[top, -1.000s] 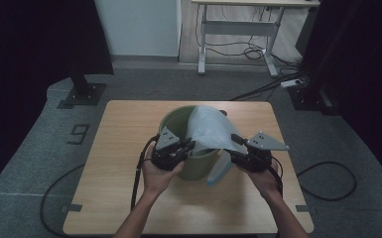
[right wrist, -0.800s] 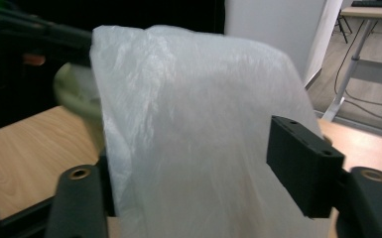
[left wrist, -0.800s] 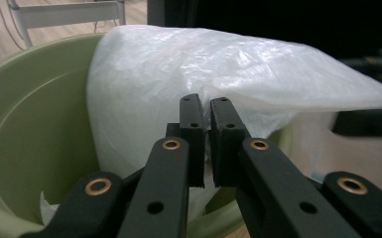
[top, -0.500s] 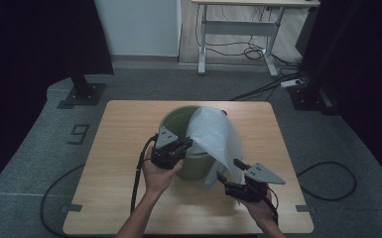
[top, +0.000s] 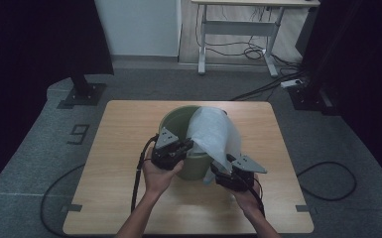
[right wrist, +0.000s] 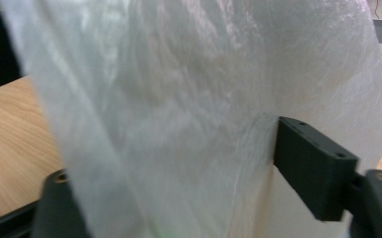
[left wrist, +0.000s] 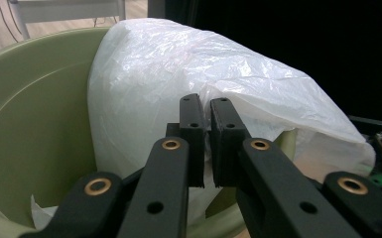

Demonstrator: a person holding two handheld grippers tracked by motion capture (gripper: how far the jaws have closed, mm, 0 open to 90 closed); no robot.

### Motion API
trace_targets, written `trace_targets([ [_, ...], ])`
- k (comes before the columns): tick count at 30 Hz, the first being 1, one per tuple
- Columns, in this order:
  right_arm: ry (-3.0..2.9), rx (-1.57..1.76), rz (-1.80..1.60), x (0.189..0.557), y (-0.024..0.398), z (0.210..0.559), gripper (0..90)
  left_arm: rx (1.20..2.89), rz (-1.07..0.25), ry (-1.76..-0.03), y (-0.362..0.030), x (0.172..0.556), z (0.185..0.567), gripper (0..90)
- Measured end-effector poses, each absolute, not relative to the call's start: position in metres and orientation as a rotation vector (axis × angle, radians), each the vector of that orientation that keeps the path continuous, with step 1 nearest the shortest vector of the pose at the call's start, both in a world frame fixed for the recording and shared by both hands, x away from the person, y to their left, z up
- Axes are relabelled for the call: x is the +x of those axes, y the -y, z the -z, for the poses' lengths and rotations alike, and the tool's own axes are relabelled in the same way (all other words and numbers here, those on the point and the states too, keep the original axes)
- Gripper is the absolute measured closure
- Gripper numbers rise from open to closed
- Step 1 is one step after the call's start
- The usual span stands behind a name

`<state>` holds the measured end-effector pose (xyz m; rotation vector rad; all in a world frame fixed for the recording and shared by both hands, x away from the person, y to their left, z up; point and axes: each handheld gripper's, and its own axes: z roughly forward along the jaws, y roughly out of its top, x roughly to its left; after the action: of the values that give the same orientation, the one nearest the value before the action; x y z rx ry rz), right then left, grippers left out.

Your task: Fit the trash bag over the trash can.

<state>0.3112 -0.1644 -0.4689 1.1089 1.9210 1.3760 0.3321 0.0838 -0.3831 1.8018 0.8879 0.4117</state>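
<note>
A pale green bucket (top: 178, 121) stands mid-table, with a white plastic bag (top: 213, 134) draped over its right rim and hanging down outside. My left gripper (top: 184, 148) sits at the bucket's near rim. Its jaws (left wrist: 206, 144) are shut, with the bag (left wrist: 178, 64) and what looks like its thin edge pinched between them. My right gripper (top: 219, 173) is low beside the bucket's near right side, at the bag's hanging edge. Its jaws stand wide and have just been closing a little. The bag film (right wrist: 188, 99) hangs between them, hides the left finger, and lies against the right finger (right wrist: 312, 168).
The wooden table (top: 124, 198) has bare room left of and in front of the bucket. A black cable (top: 138, 178) trails from the left gripper across the near table. A desk frame (top: 238, 29) and floor cables lie beyond the far edge.
My right gripper has dropped from beside the bucket's rim to low near the table, closer to the person, along the bag's hanging edge. The left gripper has stayed at the rim.
</note>
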Motion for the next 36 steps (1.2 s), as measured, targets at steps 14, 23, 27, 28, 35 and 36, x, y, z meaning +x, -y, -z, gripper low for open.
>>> trace_targets([
  [14, -1.849, 1.053, -1.306, 0.312, 0.198, 0.436, 83.7, 1.79, -0.402, -0.867, -0.102, 0.33, 0.379, 82.9],
  [23, -1.798, 0.995, -1.342, 0.314, 0.215, 0.397, 88.2, 1.789, -0.393, -0.864, -0.104, 0.331, 0.378, 81.8],
  [27, -1.797, 0.984, -1.353, 0.316, 0.215, 0.393, 88.3, 1.782, -0.391, -0.865, -0.106, 0.331, 0.377, 79.9],
  [28, -1.796, 0.982, -1.355, 0.316, 0.215, 0.393, 88.3, 1.776, -0.386, -0.865, -0.107, 0.331, 0.376, 79.4],
  [35, -1.789, 0.955, -1.348, 0.319, 0.213, 0.379, 88.3, 1.742, -0.417, -0.852, -0.106, 0.324, 0.366, 65.8],
  [36, -1.786, 0.948, -1.348, 0.319, 0.212, 0.376, 88.3, 1.741, -0.411, -0.844, -0.106, 0.324, 0.365, 63.3],
])
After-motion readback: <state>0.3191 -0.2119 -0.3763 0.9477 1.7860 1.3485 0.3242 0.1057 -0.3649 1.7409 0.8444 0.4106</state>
